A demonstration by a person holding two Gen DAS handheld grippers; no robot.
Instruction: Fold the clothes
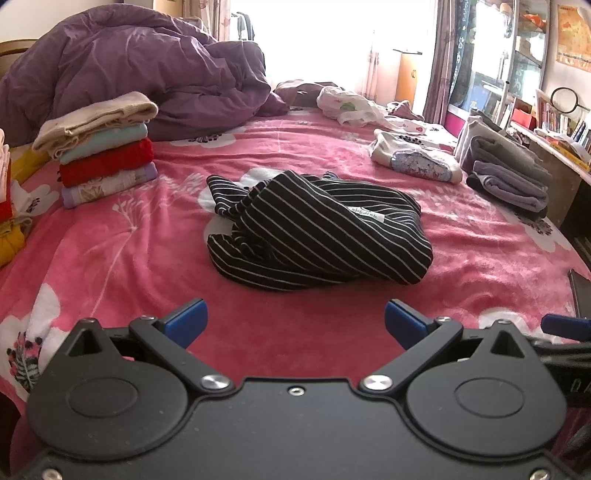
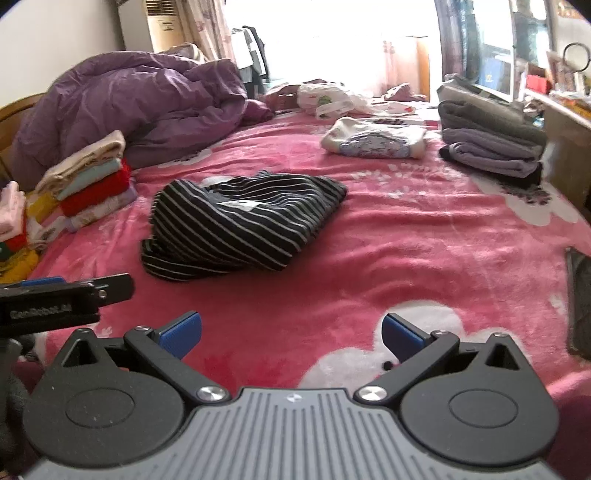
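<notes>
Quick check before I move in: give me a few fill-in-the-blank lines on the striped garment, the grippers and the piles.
The black striped garment lies ____ on the pink blanket.
Both the left gripper and the right gripper are ____.
The folded stack has a ____ item on top.

Missing words: crumpled; open; beige

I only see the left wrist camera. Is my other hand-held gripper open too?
Observer: Yes, the right hand-held gripper is open, with nothing between its fingers.
Operator: What's under it?
Observer: A white flower printed on the pink blanket.
Operator: Anything by the far wall?
Observer: A tall air conditioner stands behind the purple quilt.
</notes>
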